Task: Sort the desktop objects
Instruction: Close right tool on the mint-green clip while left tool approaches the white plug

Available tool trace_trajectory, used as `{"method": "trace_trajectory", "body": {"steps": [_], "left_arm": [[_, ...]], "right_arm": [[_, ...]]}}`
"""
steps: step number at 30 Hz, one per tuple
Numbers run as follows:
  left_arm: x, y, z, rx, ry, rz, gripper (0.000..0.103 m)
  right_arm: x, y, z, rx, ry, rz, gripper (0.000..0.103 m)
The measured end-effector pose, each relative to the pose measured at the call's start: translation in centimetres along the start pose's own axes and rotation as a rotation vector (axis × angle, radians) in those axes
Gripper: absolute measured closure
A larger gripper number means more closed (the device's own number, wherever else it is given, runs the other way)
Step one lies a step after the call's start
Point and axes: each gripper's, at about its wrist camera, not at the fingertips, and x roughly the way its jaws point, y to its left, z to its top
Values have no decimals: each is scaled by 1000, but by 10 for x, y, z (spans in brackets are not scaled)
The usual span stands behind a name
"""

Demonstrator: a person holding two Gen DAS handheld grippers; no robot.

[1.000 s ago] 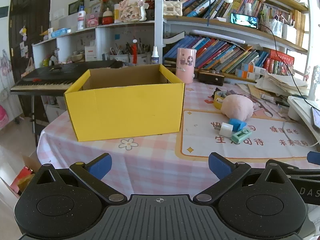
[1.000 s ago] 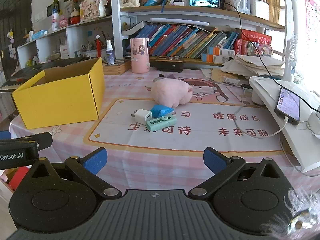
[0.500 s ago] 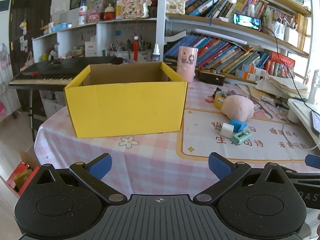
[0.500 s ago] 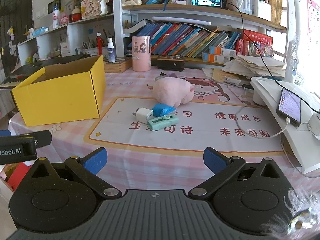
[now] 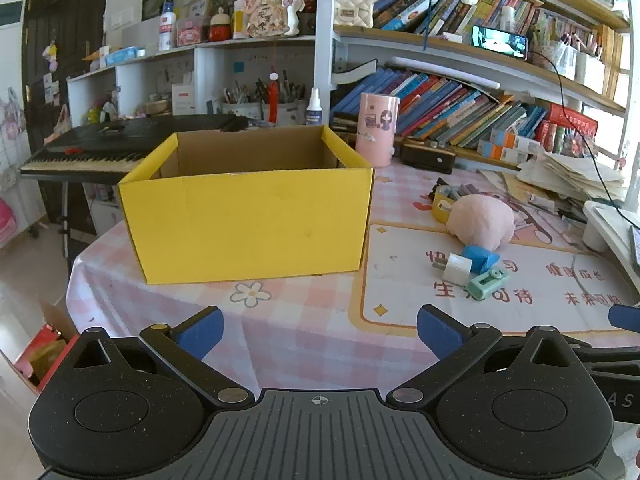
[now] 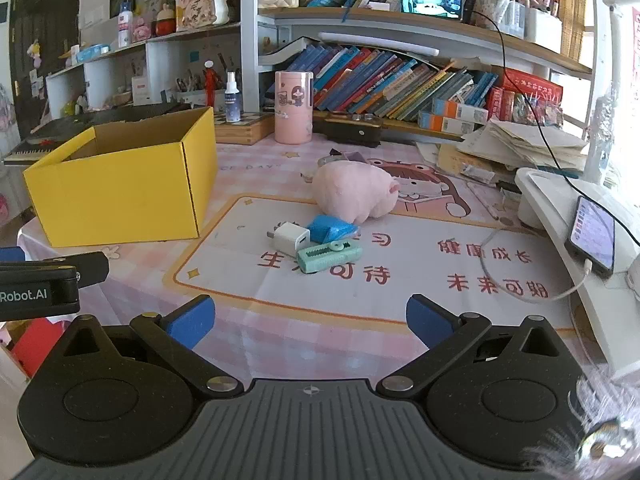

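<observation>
Two hand-held grippers hover low at the near edge of a round table covered in a pink checked cloth [image 5: 304, 332]. The left gripper [image 5: 319, 330] has its blue-padded jaws spread wide with nothing between them, and the right gripper [image 6: 310, 318] is likewise released and holds nothing.

Just beyond the right gripper, on a white printed desk mat with an orange border [image 6: 404, 280], lies a mint-green plastic utility knife [image 6: 329, 256]. It touches a white cube-shaped charger plug [image 6: 290, 237] and a blue crumpled packet [image 6: 329, 229]. Just behind them rests a pink plush pig [image 6: 354, 192].

Ahead of the left gripper, left of the mat, stands an open yellow cardboard box [image 5: 248, 216]; its floor is hidden by the front wall.

Further back stands a pink cylindrical container with a cartoon print [image 6: 293, 107], before shelves of leaning books [image 6: 384, 84].
</observation>
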Motion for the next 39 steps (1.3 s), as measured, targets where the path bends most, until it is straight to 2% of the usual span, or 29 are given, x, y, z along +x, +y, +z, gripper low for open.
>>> {"method": "trace_trajectory", "body": {"steps": [11, 22, 29, 39], "left_arm": [[19, -18, 7, -13, 19, 26, 0], [40, -40, 18, -47, 31, 55, 0], [49, -51, 23, -66, 38, 108, 0], [50, -58, 26, -92, 49, 212, 0]], "right_arm": [[25, -20, 12, -19, 31, 19, 2], [53, -36, 29, -98, 48, 101, 2], [76, -50, 37, -128, 78, 149, 12], [123, -51, 42, -202, 169, 223, 18]]}}
